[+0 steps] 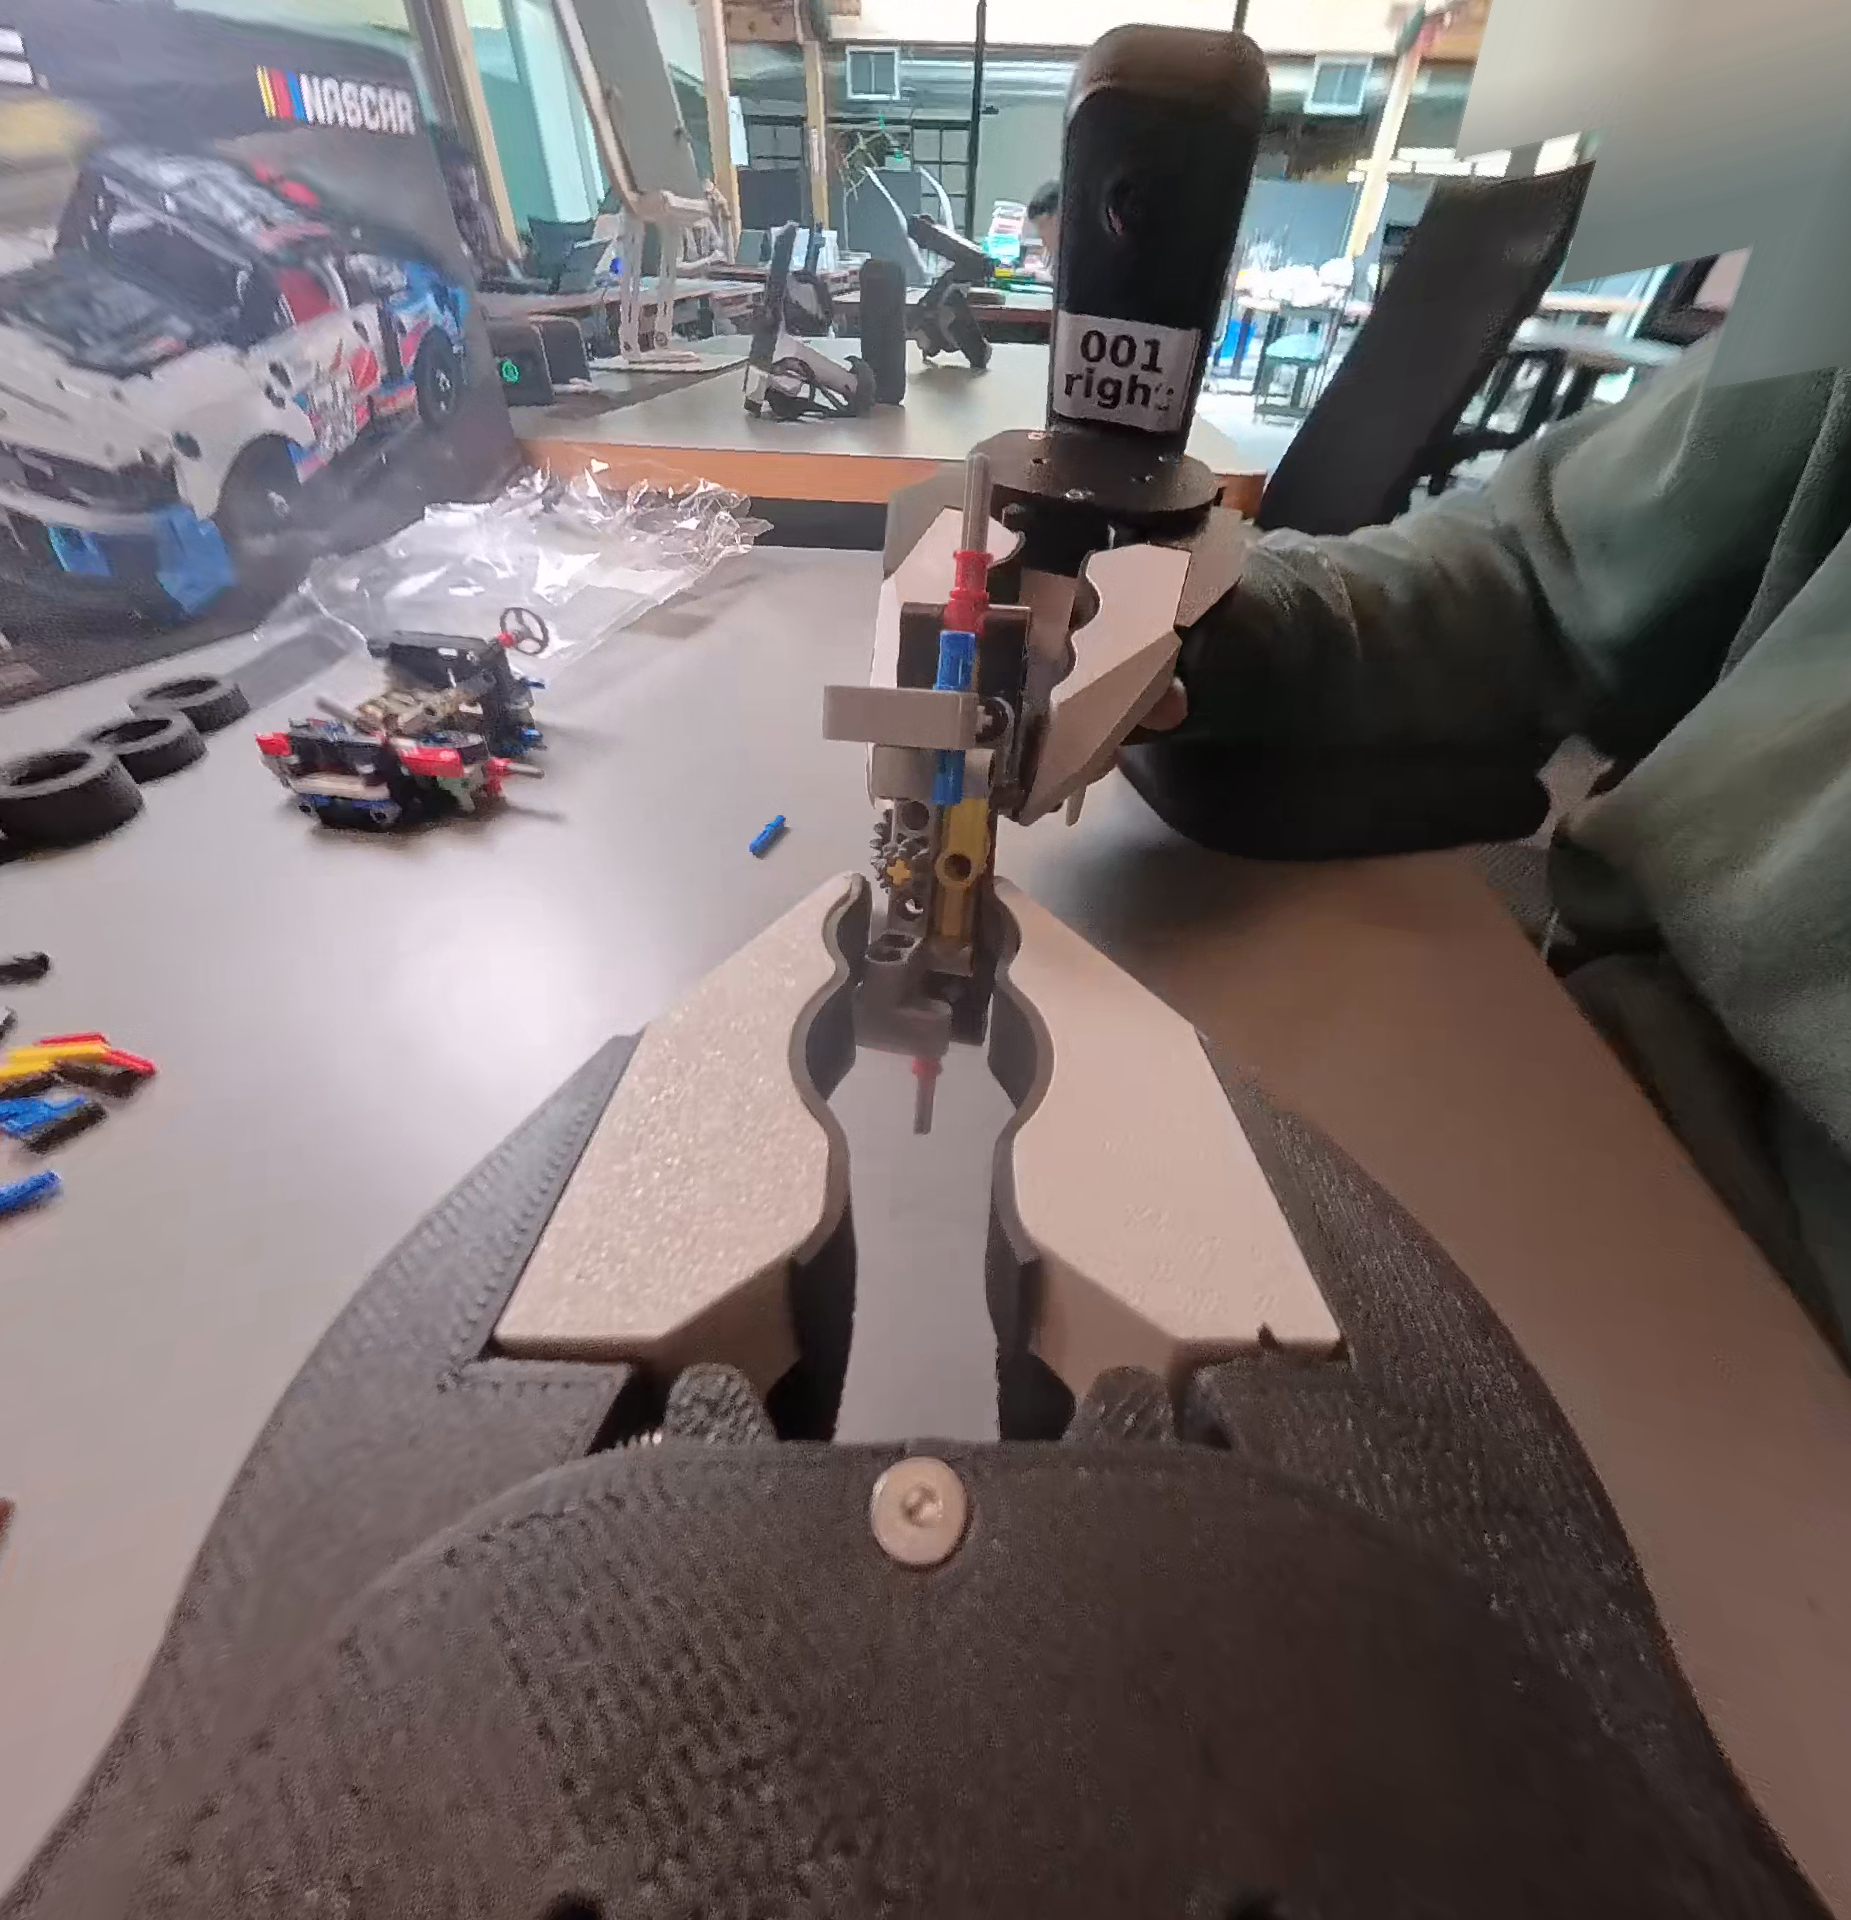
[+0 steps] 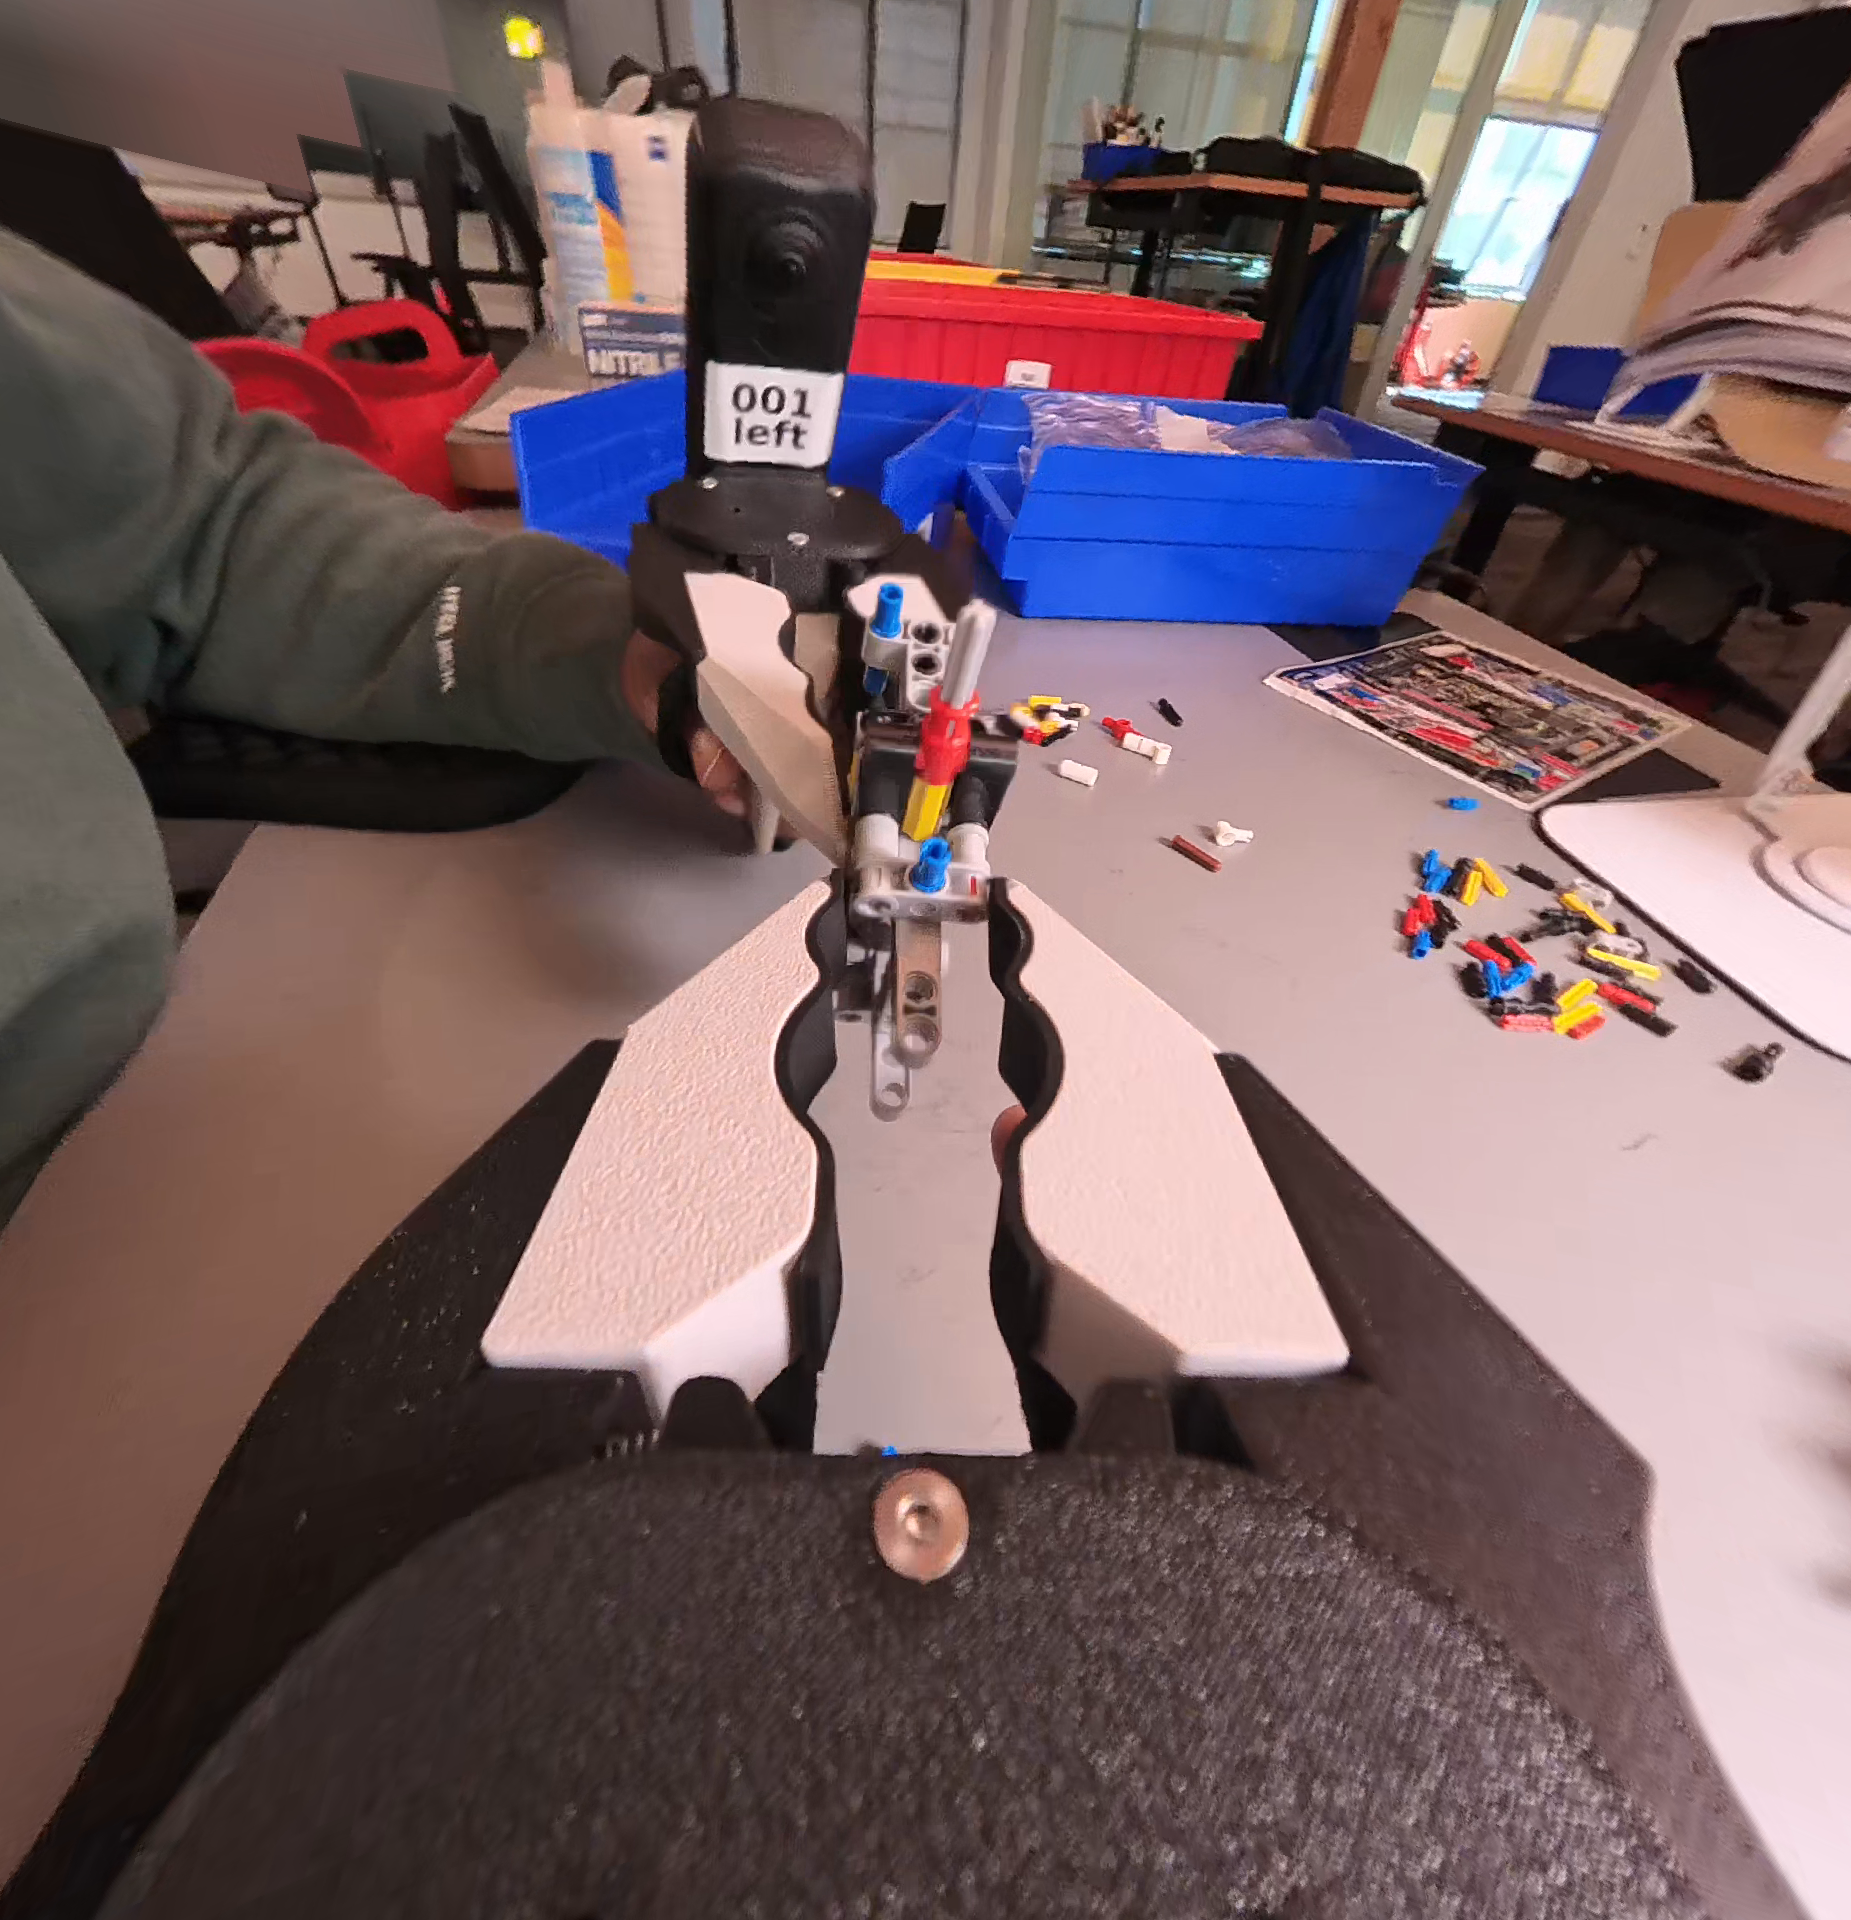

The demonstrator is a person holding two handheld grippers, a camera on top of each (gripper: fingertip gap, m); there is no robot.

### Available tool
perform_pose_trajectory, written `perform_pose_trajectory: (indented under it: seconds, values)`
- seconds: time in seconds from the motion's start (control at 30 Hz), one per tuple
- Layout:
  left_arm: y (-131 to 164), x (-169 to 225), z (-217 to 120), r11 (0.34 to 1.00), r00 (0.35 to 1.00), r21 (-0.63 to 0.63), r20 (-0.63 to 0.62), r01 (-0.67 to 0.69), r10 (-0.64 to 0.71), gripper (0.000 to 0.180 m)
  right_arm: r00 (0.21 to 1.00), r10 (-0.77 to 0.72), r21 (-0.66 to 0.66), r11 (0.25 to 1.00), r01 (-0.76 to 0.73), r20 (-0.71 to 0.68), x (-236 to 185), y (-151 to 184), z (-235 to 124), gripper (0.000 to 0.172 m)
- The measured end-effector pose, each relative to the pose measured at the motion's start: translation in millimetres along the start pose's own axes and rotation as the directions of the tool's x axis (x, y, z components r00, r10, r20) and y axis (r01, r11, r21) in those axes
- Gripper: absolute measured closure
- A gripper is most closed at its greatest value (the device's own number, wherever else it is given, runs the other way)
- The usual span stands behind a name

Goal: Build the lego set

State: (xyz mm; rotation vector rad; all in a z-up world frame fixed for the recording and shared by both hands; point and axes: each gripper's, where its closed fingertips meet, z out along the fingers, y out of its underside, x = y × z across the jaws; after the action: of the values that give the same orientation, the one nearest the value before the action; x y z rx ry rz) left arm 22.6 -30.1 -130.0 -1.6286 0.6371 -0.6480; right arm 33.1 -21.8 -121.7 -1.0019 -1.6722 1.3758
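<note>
Both grippers clamp one brick assembly (image 1: 942, 790) above the table (image 1: 433, 935): left gripper (image 1: 926, 940) low end, right gripper (image 2: 916, 894) upper, steadying it.

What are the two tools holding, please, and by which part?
Both grip one brick assembly: left tool at one end, right tool at the opposite end.

My left tool (image 1: 926, 925) clamps the lower end of a brick-built assembly (image 1: 942, 831); my right tool (image 1: 1014, 727) grips its upper end. Left of the assembly, on the bench (image 1: 433, 987), lie a blue pin (image 1: 767, 834), a half-built chassis (image 1: 412, 738) and black tyres (image 1: 59, 795).
</note>
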Motion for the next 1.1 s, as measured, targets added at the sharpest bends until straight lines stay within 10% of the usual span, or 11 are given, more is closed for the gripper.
perform_pose_trajectory:
  seconds: [0.17,0.33,0.63,0.83,1.1]
  values:
    - [18,-19,1,0.928,0.929,-0.049,0.041,0.369,-0.367,0.164,0.990,0.095,0.076,0.993,-0.087,-0.104,28,-11,-10,0.134]
    - [20,-29,-2,0.661,0.661,0.030,-0.070,0.750,-0.747,0.164,0.974,-0.145,-0.058,0.989,0.137,-0.172,29,4,-6,0.118]
    - [18,-24,0,0.484,0.479,0.020,-0.176,0.875,-0.860,0.164,0.849,-0.501,-0.310,0.844,0.437,-0.167,28,35,10,0.118]
    - [0,-12,-4,0.598,0.577,-0.008,-0.257,0.801,-0.776,0.140,0.993,-0.106,-0.186,0.978,0.094,-0.053,20,33,1,0.118]
    - [4,-7,-21,0.836,0.812,-0.087,-0.200,0.543,-0.548,0.136,0.939,0.334,-0.120,0.939,-0.324,0.084,21,29,-7,0.118]
